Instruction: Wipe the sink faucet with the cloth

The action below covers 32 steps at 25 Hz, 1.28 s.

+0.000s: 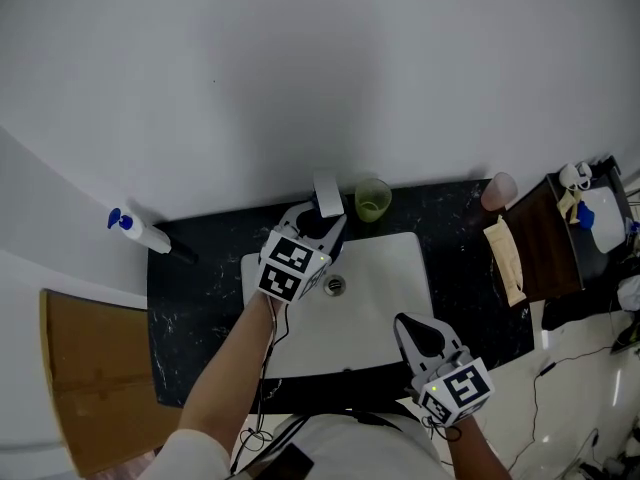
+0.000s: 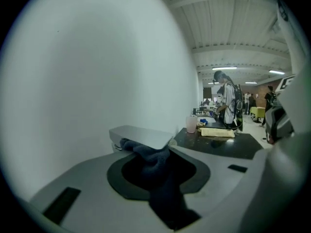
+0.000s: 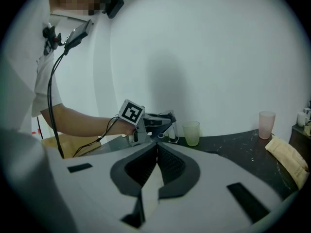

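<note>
White wall [image 1: 300, 68] behind black countertop [image 1: 195, 303]

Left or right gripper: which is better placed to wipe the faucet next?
Left. The left gripper is shut on the dark cloth, right at the faucet. The right gripper is shut, empty, at the near edge of the sink.

Your black speckled countertop [image 1: 200, 298] fills the middle of the head view, with the white sink [image 1: 400, 298] set into it. At its back edge stand the faucet [image 1: 328, 193] and 1 green cup [image 1: 373, 200]. 1 pink cup [image 1: 498, 190] sits upper right, a tan folded bag [image 1: 505, 258] lies along the right edge, and 1 spray bottle [image 1: 140, 230] lies at the upper left corner.
</note>
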### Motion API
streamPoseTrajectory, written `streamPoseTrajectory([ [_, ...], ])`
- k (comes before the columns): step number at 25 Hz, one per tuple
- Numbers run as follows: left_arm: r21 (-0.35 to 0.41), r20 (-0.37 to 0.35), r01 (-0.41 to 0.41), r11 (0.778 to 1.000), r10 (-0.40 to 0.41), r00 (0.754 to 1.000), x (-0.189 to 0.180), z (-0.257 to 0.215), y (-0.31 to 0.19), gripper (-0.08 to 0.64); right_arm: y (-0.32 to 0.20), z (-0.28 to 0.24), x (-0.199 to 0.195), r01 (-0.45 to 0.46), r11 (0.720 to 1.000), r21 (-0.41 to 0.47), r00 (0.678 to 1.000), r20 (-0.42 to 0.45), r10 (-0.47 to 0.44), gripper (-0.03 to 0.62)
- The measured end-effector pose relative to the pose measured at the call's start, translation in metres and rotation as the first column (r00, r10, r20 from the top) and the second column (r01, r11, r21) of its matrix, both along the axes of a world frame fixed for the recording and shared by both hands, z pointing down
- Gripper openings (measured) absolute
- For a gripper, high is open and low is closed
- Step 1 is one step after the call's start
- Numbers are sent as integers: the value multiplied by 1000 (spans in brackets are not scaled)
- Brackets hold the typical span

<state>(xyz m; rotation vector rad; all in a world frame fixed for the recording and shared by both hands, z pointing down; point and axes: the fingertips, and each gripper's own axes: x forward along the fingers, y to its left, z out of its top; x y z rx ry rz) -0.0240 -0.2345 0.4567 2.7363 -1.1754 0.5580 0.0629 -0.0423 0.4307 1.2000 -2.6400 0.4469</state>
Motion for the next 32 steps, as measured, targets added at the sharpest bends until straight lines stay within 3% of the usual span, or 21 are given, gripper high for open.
streamPoseTrajectory([
  [7, 30, -26, -17, 999, 18, 999, 7, -3, 35, 100, 0, 3, 6, -5, 1000, -8, 1000, 4, 5, 5],
  [14, 1, -70, 66, 998, -66, 995, -3, -2, -1, 100, -2, 2, 5, -4, 1000, -3, 1000, 2, 4, 5],
  [18, 3, -76, 70, 998, -69, 995, -4, -5, -5, 100, 3, 2, 5, -7, 1000, -5, 1000, 3, 7, 5],
  [26, 12, -106, 0, 1000, 1, 994, 7, -4, 42, 100, 4, 2, 5, -5, 1000, -5, 1000, 10, 5, 5],
  [32, 15, -119, 23, 1000, -21, 993, 7, 2, 65, 100, 6, 2, 9, -10, 1000, -5, 1000, 7, 10, 5],
])
